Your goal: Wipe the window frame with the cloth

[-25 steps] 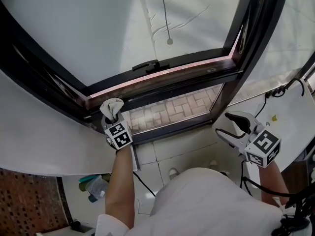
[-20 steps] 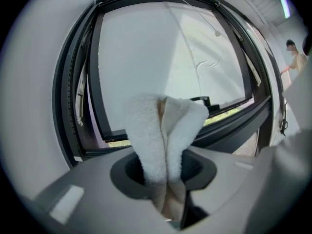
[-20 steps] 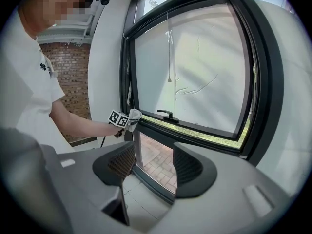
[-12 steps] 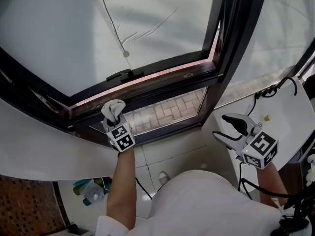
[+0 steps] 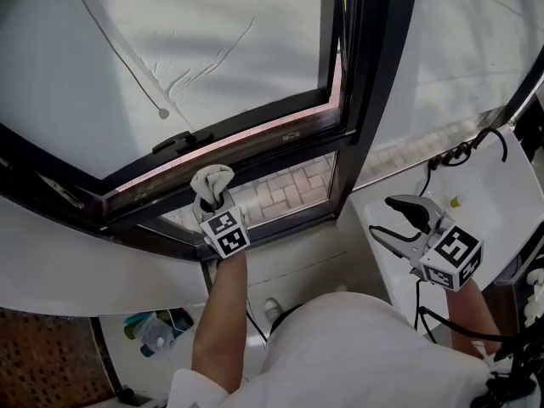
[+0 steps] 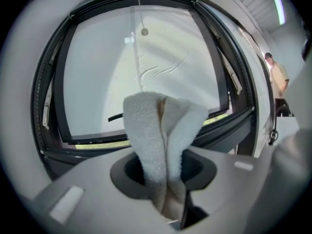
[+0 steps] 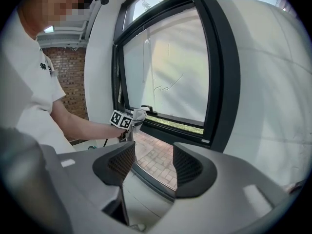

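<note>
Cloth (image 5: 212,178) pinched in L gripper (image 5: 214,199) at window frame (image 5: 280,153); R gripper (image 5: 381,216) agape

cloth (image 5: 212,181): white terry, folded and bunched, pinched upright in left gripper (image 5: 215,204), just off centre toward 9 o'clock | window frame (image 5: 280,147): dark, cloth tip against its bottom rail, upright post at 1 o'clock

Cloth (image 5: 212,180) — off-white, looped terry pile, no print. Window frame (image 5: 367,100) — black throughout, with a pinkish strip along the sash's lower edge. Paving (image 5: 289,185) behind the lower pane: pale red-grey brick in herringbone. Left gripper (image 5: 213,201) and right gripper (image 5: 389,218): grey bodies, cubes with black-and-white square markers. Shirt (image 5: 357,347): white.
</note>
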### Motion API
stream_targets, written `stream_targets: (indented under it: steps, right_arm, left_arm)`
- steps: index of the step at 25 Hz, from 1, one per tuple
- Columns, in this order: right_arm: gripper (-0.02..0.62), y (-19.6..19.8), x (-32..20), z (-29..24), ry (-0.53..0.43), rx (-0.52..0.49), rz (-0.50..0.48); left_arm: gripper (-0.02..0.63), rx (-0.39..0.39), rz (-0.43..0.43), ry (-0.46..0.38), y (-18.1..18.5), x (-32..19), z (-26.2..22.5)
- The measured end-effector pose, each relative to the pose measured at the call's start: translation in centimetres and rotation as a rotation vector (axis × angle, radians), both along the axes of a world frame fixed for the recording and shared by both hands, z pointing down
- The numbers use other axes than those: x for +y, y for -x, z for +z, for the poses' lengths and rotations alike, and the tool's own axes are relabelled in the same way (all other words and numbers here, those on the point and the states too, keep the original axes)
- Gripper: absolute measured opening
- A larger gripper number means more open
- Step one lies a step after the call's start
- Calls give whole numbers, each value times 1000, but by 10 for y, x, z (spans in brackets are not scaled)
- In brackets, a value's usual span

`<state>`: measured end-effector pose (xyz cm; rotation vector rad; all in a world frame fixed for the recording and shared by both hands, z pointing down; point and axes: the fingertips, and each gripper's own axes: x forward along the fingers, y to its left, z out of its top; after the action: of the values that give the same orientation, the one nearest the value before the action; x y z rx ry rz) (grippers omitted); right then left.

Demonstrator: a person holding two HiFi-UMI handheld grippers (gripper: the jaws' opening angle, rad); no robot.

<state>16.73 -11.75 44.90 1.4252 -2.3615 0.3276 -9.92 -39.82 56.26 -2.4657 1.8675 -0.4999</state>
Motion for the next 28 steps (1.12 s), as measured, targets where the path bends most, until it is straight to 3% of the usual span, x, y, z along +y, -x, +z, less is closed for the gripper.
stream_targets:
  steps: [6, 19, 28]
  right_arm:
    - [247, -50, 25, 4, 13, 9, 45]
    - [246, -135, 93, 12, 34, 12, 237]
    - [247, -171, 120, 16, 46, 1, 338]
  left_arm:
    - [140, 27, 50, -5, -75, 10, 0]
    - [140, 84, 294, 27, -270, 43, 11]
    - [140, 80, 405, 58, -349, 57, 21]
